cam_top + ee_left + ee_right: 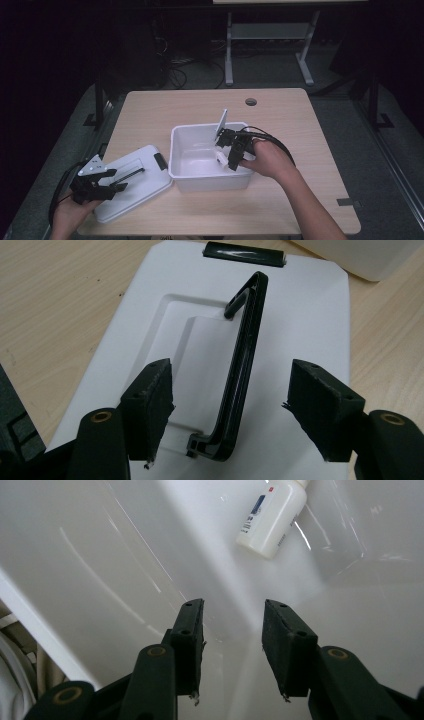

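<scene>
Layout as I see it from the op station: bin sits mid-table, w/ the lid lying flat just to its left, near the front edge. Lid handle stands up betw. the spread jaws of the left gripper, apart from both pads. Right gripper reaches into the bin from its right side; bottle lies on the bin floor ahead of it.

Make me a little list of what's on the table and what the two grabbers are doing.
table: wooden, holds a bin and a lid
bin: white, open, bottle lying inside
lid: flat beside the bin, black handle on top
left gripper: open, jaws either side of the handle, not touching
right gripper: open, empty, inside the bin
</scene>
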`<move>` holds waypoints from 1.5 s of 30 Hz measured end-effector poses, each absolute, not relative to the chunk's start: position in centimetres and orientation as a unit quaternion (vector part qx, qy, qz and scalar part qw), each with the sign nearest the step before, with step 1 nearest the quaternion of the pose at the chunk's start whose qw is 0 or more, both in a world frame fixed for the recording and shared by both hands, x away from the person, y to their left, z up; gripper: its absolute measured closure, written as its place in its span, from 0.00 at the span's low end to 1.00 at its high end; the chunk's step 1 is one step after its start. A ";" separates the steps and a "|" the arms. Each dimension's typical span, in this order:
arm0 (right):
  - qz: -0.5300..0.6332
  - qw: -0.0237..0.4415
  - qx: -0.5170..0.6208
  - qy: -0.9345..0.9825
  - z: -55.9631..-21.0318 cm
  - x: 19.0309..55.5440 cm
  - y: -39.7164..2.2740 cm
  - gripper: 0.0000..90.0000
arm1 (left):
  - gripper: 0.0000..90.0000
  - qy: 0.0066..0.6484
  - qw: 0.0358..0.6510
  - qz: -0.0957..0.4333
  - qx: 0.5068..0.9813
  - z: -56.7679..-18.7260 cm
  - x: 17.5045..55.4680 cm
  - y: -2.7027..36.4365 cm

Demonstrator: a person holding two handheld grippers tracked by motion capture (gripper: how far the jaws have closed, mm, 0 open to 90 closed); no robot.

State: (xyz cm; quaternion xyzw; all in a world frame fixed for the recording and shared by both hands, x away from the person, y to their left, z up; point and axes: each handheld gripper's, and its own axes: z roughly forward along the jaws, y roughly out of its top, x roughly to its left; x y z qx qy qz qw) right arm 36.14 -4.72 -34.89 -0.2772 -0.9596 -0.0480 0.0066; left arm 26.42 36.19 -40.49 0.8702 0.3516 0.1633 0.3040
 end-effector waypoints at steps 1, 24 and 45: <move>-0.047 0.005 -0.278 -0.960 -34.8 36.1 -4.7 0.67 | 0.37 0.352 0.305 0.164 0.870 -40.5 26.4 36.2; -0.063 -0.009 -0.282 -0.957 -31.6 35.6 -6.0 0.65 | 0.37 0.349 0.302 0.163 0.872 -40.5 26.5 36.0; -0.084 -0.030 -0.302 -0.949 -28.2 34.2 -9.7 0.63 | 0.37 0.349 0.301 0.165 0.872 -40.5 26.5 36.0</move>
